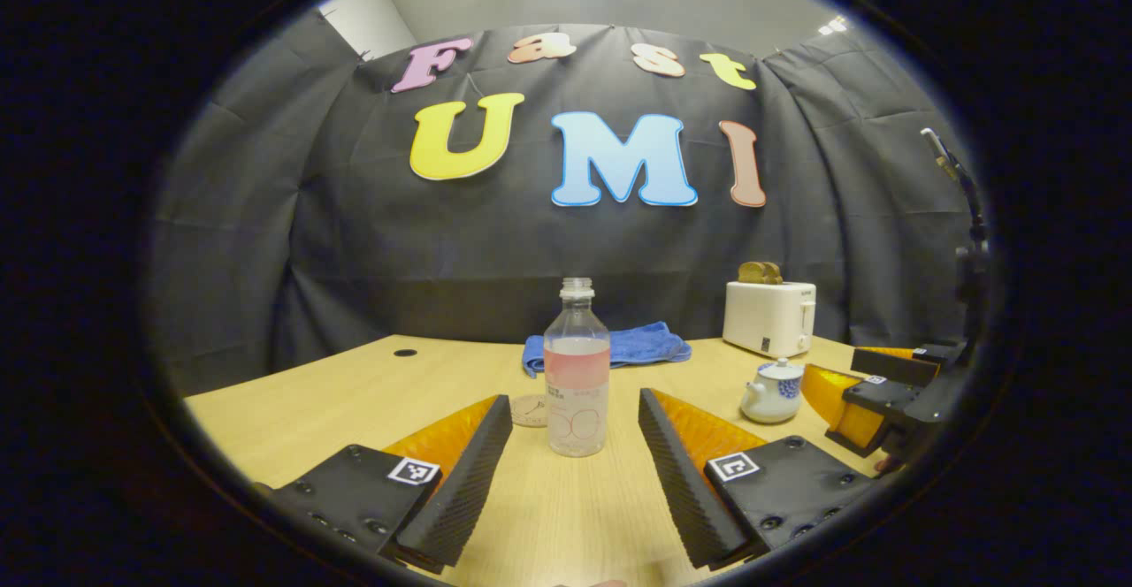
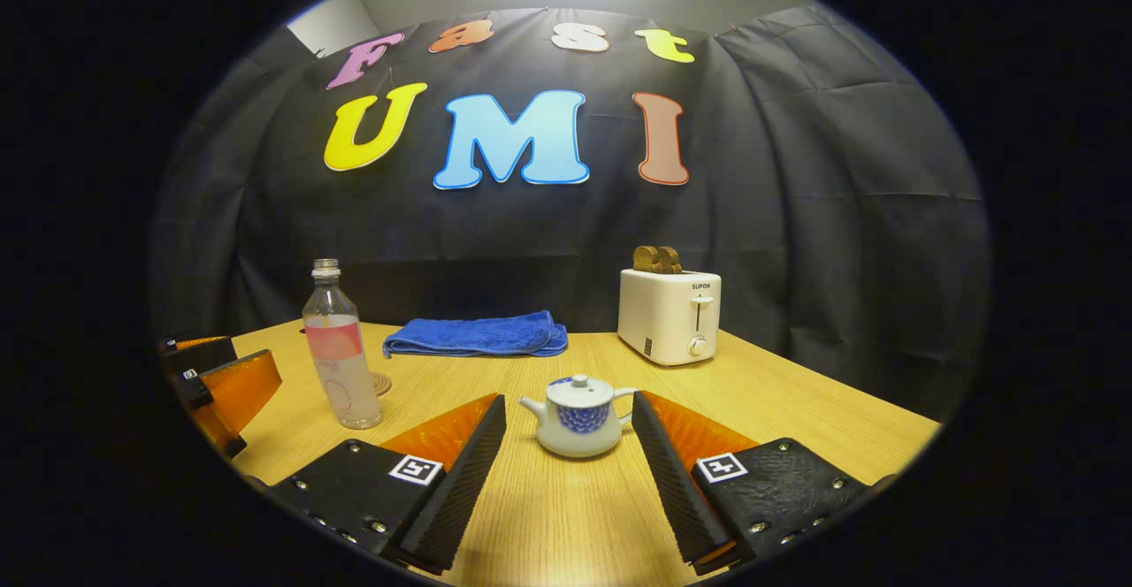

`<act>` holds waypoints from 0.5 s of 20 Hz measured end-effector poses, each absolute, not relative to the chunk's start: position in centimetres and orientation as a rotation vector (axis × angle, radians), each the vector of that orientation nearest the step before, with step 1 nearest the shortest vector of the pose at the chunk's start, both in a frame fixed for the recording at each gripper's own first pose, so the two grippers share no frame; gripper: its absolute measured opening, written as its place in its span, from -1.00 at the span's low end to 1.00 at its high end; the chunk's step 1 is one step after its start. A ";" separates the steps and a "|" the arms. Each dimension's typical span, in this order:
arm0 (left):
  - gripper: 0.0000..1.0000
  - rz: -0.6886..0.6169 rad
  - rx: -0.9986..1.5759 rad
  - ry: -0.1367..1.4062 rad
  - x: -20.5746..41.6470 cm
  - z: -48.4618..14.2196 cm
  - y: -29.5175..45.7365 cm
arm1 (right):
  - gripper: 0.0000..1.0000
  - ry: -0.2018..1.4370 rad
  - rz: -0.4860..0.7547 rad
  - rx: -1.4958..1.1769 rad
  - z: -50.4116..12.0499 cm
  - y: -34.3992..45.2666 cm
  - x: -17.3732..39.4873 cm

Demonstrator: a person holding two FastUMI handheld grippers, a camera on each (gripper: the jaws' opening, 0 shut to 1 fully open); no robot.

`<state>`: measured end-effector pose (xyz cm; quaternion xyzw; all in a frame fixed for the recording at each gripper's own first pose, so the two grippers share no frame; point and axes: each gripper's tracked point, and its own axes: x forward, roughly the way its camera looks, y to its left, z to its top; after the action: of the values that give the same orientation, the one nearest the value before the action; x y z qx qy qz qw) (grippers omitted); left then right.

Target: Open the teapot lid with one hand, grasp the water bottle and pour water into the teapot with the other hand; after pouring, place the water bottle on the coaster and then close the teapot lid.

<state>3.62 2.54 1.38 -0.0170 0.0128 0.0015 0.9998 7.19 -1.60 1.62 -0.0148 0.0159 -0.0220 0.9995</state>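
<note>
An uncapped clear water bottle (image 1: 577, 375) with a pink label stands upright on the wooden table, straight ahead of my open left gripper (image 1: 575, 463), just beyond its fingertips. A round coaster (image 1: 529, 410) lies behind the bottle to its left. The small white teapot (image 2: 577, 416) with a blue flower pattern has its lid on and sits just ahead of my open right gripper (image 2: 569, 459), between the lines of its fingers. In the left gripper view the teapot (image 1: 772, 390) stands at the right, with the right gripper (image 1: 871, 397) beside it. The right gripper view has the bottle (image 2: 340, 359) and the left gripper (image 2: 217, 388) at the left.
A folded blue towel (image 2: 478, 337) lies at the back of the table. A white toaster (image 2: 669, 315) with bread slices in it stands at the back right. A dark cable hole (image 1: 405, 353) marks the table's (image 1: 380, 392) far left. A black stand (image 1: 959, 216) rises at the right edge.
</note>
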 end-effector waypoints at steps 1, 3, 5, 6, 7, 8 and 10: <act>1.00 0.005 -0.032 0.027 4.1 1.5 2.6 | 0.77 0.033 -0.049 -0.029 1.9 -1.8 7.9; 1.00 0.003 -0.024 0.025 4.9 2.0 2.6 | 0.77 0.054 -0.053 -0.028 1.9 -2.2 9.7; 1.00 -0.001 -0.011 0.011 5.8 3.0 2.5 | 0.78 0.078 -0.047 -0.015 1.7 -2.4 11.6; 1.00 -0.002 -0.005 0.006 6.4 3.2 2.5 | 0.51 0.088 -0.046 -0.014 1.5 -2.5 12.2; 1.00 -0.004 0.000 0.003 6.7 3.3 2.4 | 0.47 0.098 -0.046 -0.022 1.2 -2.5 12.8; 1.00 -0.006 0.004 0.003 7.0 3.4 2.4 | 0.47 0.099 -0.049 -0.033 1.2 -2.5 13.3; 1.00 -0.008 0.008 0.005 7.6 3.4 2.5 | 0.41 0.108 -0.056 -0.050 0.8 -2.6 14.4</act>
<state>7.59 2.52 3.38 0.0042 0.0027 -0.0039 1.0000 14.38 -2.60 0.84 -0.0248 0.0537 -0.0278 0.9979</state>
